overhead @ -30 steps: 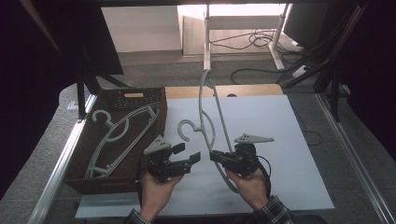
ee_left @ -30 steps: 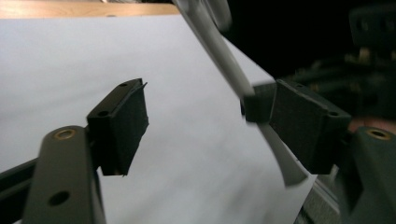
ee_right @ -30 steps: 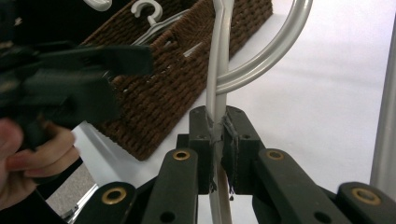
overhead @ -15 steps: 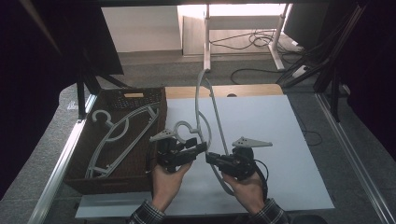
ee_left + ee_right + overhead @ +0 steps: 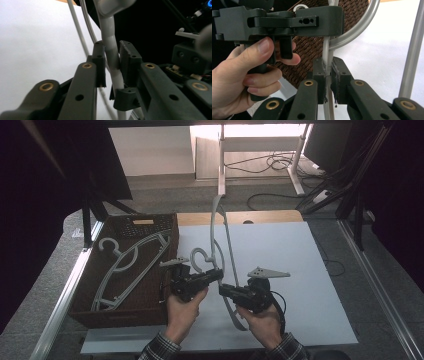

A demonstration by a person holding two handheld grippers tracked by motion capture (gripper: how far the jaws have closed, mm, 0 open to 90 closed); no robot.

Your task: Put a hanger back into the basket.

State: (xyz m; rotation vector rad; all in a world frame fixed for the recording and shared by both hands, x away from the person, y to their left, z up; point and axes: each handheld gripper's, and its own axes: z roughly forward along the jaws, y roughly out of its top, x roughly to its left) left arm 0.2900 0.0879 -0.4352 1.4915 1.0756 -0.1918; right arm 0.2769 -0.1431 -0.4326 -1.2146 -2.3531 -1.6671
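Both grippers are on one white hanger (image 5: 220, 255), held up off the white table (image 5: 320, 285) near its front edge, a bit left of centre.

Right gripper (image 5: 223, 290): jaws clamped tight on a thin part of the hanger's frame; in the right gripper view the pads (image 5: 337, 75) pinch the rod with no gap. Looks like the anchor hold that keeps the hanger steady.

Left gripper (image 5: 218, 274): its jaws have just been closing, with the hanger between them. In the left gripper view the white rod (image 5: 111, 53) runs up between the pads (image 5: 98, 62); they look to be touching it, so I read it as gripped, maybe lighter than the right.

Why two grips, as I judge it: the hanger is long and springy, its far arm reaching up toward the table's back edge, so a single pinch would let it swing. Two points close together near the hook (image 5: 199, 257) stop rotation.

The wicker basket (image 5: 100, 312) sits at the table's left edge, with a second hanger (image 5: 132, 265) lying in it diagonally. Probable destination, so the move is a short carry left.

Room:
- right half of the table is bare, with plenty of swing space there
- the basket's near wall is just beside the left hand (image 5: 182, 312), so lift over the rim, don't drag
- the long arm sticks up, so tilt it down before lowering or it catches the hanger already inside
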